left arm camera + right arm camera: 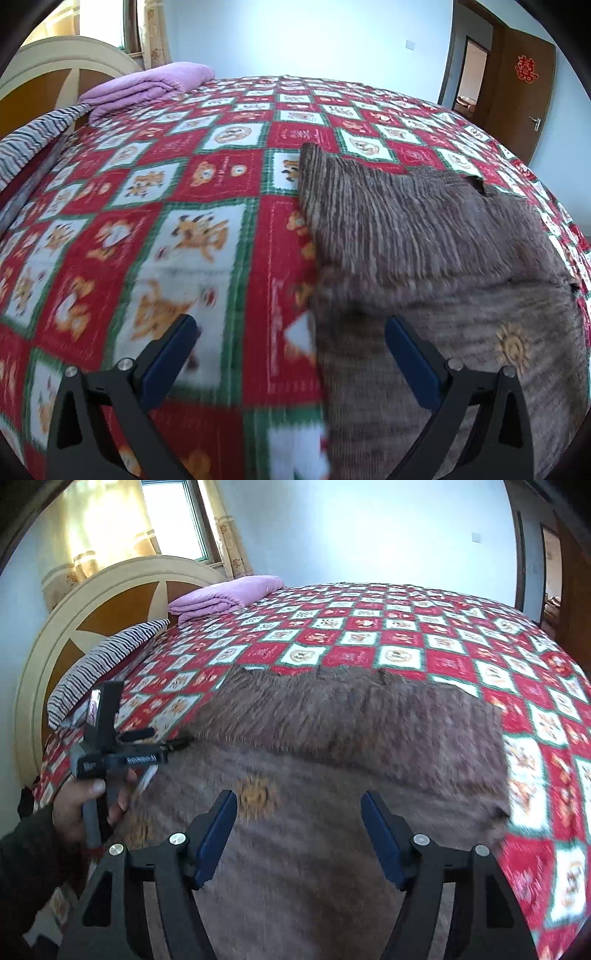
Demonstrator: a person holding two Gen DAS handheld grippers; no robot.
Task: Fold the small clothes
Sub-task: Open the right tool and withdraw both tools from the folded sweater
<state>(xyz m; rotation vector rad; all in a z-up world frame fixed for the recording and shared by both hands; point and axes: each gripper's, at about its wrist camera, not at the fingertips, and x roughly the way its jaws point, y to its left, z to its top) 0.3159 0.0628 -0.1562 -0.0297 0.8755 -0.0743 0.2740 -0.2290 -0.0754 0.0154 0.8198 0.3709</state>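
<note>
A brown ribbed knit garment (424, 236) with a small orange sun motif (513, 345) lies on the red, white and green patterned bedspread (184, 206). Its far part is folded over the near part. My left gripper (291, 343) is open and empty above the garment's left edge. My right gripper (299, 819) is open and empty above the garment (351, 746), near the motif (256, 794). The left gripper also shows in the right wrist view (177, 744), held by a hand at the garment's left edge; its tips are too small to judge there.
A folded purple blanket (147, 88) lies at the far corner of the bed by the cream and brown headboard (92, 609). A striped pillow (107, 661) lies along the left side. A brown door (521, 96) stands at the far right.
</note>
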